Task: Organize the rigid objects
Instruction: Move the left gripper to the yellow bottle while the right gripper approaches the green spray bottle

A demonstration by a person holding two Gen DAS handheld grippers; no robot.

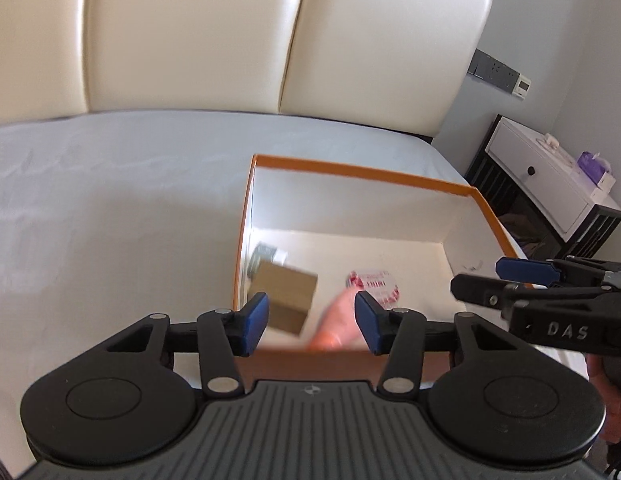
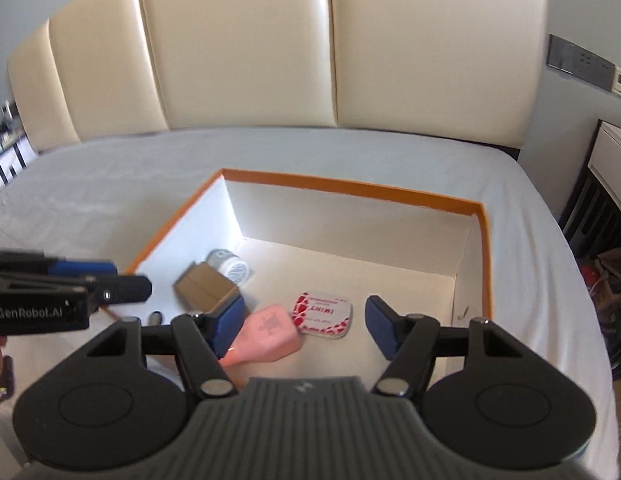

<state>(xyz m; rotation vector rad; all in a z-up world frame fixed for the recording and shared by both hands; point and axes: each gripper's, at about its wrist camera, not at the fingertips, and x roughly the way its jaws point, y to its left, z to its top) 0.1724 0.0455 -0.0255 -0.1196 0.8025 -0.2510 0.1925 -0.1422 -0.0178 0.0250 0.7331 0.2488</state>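
An open orange-rimmed box (image 1: pixel 362 171) (image 2: pixel 350 188) with a white inside sits on the bed. In it lie a small brown cardboard box (image 1: pixel 288 300) (image 2: pixel 202 286), a grey-white round jar (image 1: pixel 264 256) (image 2: pixel 230 266), a pink item (image 1: pixel 336 322) (image 2: pixel 268 334) and a red-and-white tin (image 1: pixel 374 286) (image 2: pixel 324 312). My left gripper (image 1: pixel 312 322) is open above the box's near edge; the blurred cardboard box lies between and beyond its pads, untouched. My right gripper (image 2: pixel 304 330) is open above the pink item and the tin, holding nothing.
The bed sheet (image 1: pixel 110 208) spreads left of the box, with a cream padded headboard (image 1: pixel 270 40) behind. A white and black nightstand (image 1: pixel 550 188) stands at the right. A small dark object (image 2: pixel 155 317) lies by the box's left side.
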